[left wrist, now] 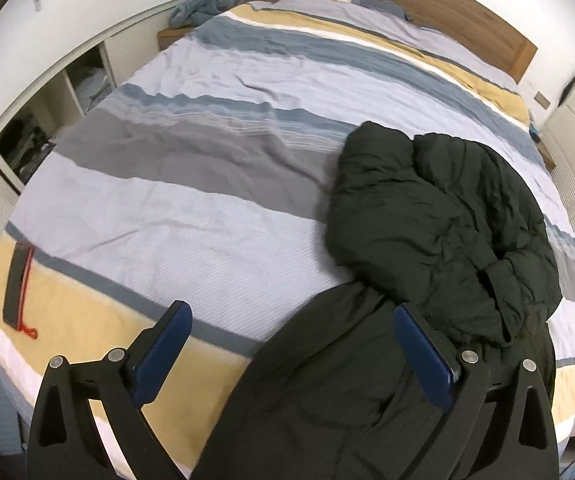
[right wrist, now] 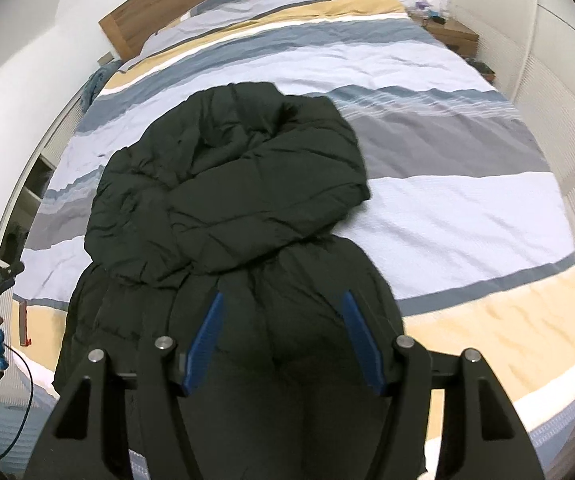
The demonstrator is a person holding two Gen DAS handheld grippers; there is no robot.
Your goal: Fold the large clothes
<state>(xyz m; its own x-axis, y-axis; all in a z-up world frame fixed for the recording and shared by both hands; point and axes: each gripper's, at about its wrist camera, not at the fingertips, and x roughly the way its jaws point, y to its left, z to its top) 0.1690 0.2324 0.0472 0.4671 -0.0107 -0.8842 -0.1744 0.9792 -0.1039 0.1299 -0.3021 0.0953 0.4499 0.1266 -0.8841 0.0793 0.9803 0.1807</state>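
We are looking at a bulky black quilted puffer coat [right wrist: 223, 184] lying on the striped blue, grey and yellow bed cover [left wrist: 175, 184], its lower part hanging over the near edge of the bed and its upper part doubled back in a loose heap. We are judging that the heap could slump or spring open, since the padded fabric looks slippery and puffy, and that the overhanging part could drag the whole coat off the edge if we tug it unevenly. A pinch on only the outer layer would likely let the fold slide apart.

Our left gripper [left wrist: 287, 352] is standing fully spread, its blue pads [left wrist: 163, 344] clear of any fabric, one over the bed cover and one over the coat, holding nothing. Our right gripper [right wrist: 283, 340] is hovering about half spread above the coat's lower part; its pads appear to be gripping nothing.
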